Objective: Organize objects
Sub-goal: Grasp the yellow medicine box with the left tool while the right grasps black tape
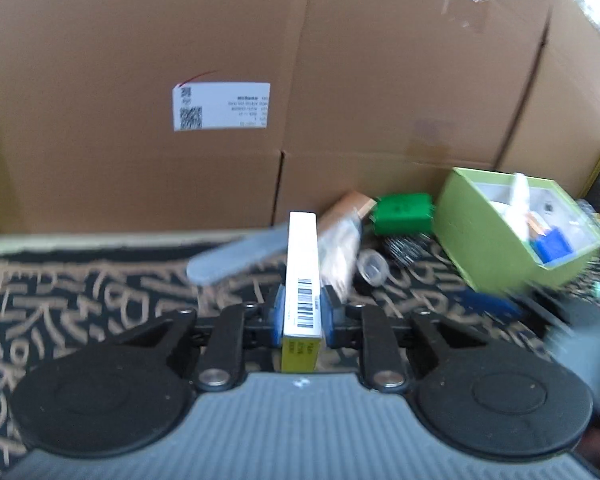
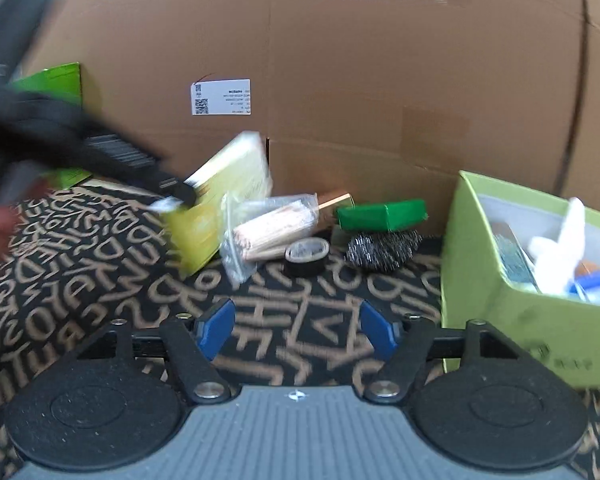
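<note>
While the left gripper (image 1: pixel 302 314) was clamped on a narrow yellow-and-white box (image 1: pixel 302 280), its blue pads pressed against the two long sides near the barcoded end, the box stood on edge and pointed toward the cardboard wall (image 1: pixel 180 40) at the back of the patterned cloth (image 1: pixel 80 300). From the right wrist camera the same box (image 2: pixel 220 200) appeared tilted and lifted off the cloth, held by the blurred left gripper (image 2: pixel 176 192) that came in from the left edge.

The right gripper (image 2: pixel 296 326) was released, its blue pads spread wide with only cloth (image 2: pixel 100 280) between them, and it held nothing.

Near the back edge of the cloth lay a small cluster: a clear bag of wooden sticks (image 2: pixel 268 228), a roll of black tape (image 2: pixel 306 256) just in front of it, a steel-wool scourer (image 2: pixel 380 250), and a green packet (image 2: pixel 380 212) resting on top of the scourer against the cardboard wall (image 2: pixel 380 60). Toward the right edge sat an open lime-green bin (image 2: pixel 480 300), tipped slightly, with white and blue items inside that were too blurred to name. A white shipping label (image 2: pixel 221 97) was stuck on the cardboard wall above the cluster.

In the left wrist view a grey flat strip (image 1: pixel 236 256) showed behind the held box, too smeared to identify, and the lime-green bin (image 1: pixel 492 248) stood at the right side of the cloth.
</note>
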